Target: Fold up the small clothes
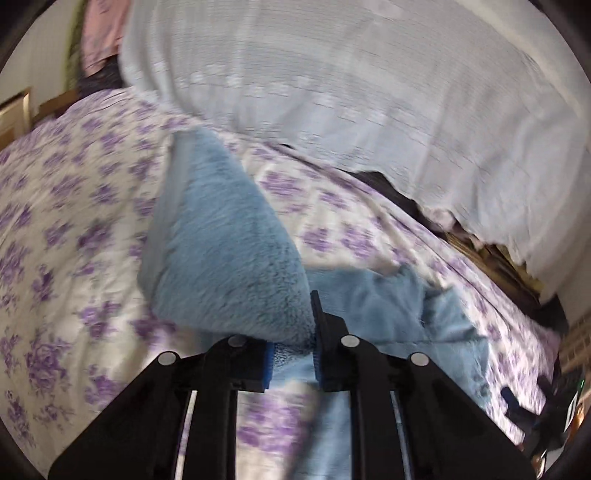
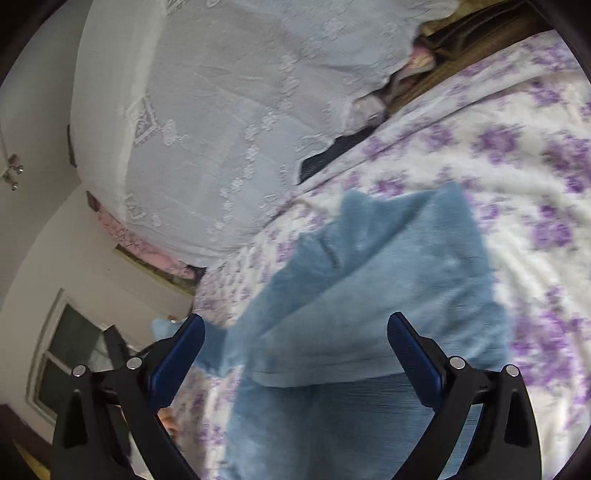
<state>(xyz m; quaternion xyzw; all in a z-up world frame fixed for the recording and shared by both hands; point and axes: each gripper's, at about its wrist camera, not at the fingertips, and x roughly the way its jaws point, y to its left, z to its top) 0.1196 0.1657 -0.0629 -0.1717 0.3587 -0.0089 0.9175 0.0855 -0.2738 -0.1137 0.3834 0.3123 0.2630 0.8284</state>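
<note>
A: Start with the left gripper (image 1: 293, 363). How do its jaws stand?

B: Drawn in narrow, with a fold of the fuzzy blue garment (image 1: 229, 266) pinched between the blue pads (image 1: 269, 365). The cloth rises from the grip in a lifted flap, fleece side showing.

A: And the right gripper (image 2: 295, 354)?

B: Its jaws stand wide apart. The blue garment (image 2: 373, 288) lies beyond and below the gap between them, but neither blue pad (image 2: 177, 354) presses on it as far as I can tell.

A: Where does the garment lie otherwise?

B: On the bedspread (image 1: 74, 206), white with purple flowers. In the left wrist view part of it spreads flat to the right of the grip; in the right wrist view it is doubled over, a smoother pale-blue layer nearest the camera.

A: What lies around that?

B: A white lace cover (image 2: 207, 122) is draped over something bulky just behind the bed. A pink cloth (image 1: 103, 33) shows at its far end. Dark wood (image 2: 476, 40) and a dark strip appear below the lace's ragged edge. In the right wrist view a pale wall and a framed window (image 2: 70, 354) sit at the left. Both views are motion-blurred.
</note>
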